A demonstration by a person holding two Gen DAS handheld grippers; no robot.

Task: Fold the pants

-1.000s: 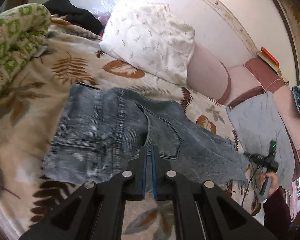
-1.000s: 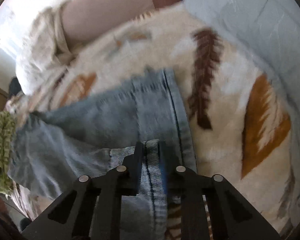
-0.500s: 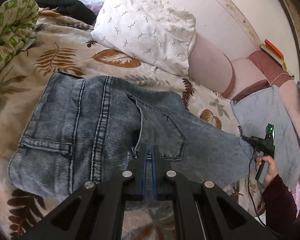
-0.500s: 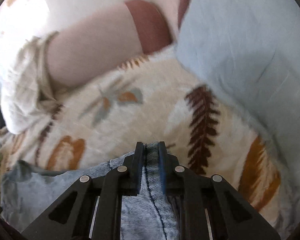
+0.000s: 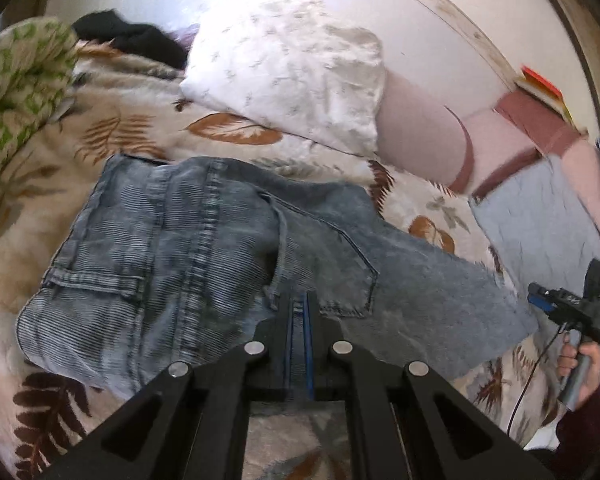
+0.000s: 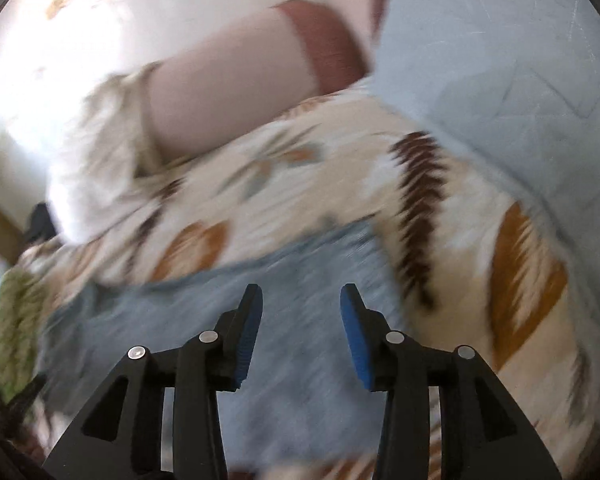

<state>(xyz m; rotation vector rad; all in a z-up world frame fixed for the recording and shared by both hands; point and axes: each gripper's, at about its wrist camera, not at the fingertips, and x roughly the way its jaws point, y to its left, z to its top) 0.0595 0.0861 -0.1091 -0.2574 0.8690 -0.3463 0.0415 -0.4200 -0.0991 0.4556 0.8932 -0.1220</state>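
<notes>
So, faded blue-grey denim pants (image 5: 204,264) lie folded over on a cream bedspread with brown and orange leaf print (image 5: 112,136), waist end toward the left of the left wrist view, back pocket face up near centre, frayed leg end out to the right. The left gripper (image 5: 299,312), black with blue pads, has its jaws pinched nearly together on a fold of the denim just below the pocket; a strip of cloth shows between the fingers.

The right gripper (image 6: 300,320) has its jaws spread wide, blue pads (image 6: 354,336) apart with nothing between them, hovering over the light blue denim (image 6: 260,340); that view is motion-blurred, so contact with the cloth cannot be told. In the left wrist view the same right gripper (image 5: 534,299) sits just off the frayed leg end, held by a hand (image 5: 580,368) in a dark red sleeve.

A white pillow with small grey sprigs (image 5: 300,72) sits beyond the pants, a pink bolster cushion (image 5: 416,140) beside it, a pale blue-grey quilted pad (image 5: 540,216) to the right. A green-and-white patterned blanket (image 5: 16,80) is bunched at far left, dark clothing (image 5: 136,38) behind it.
</notes>
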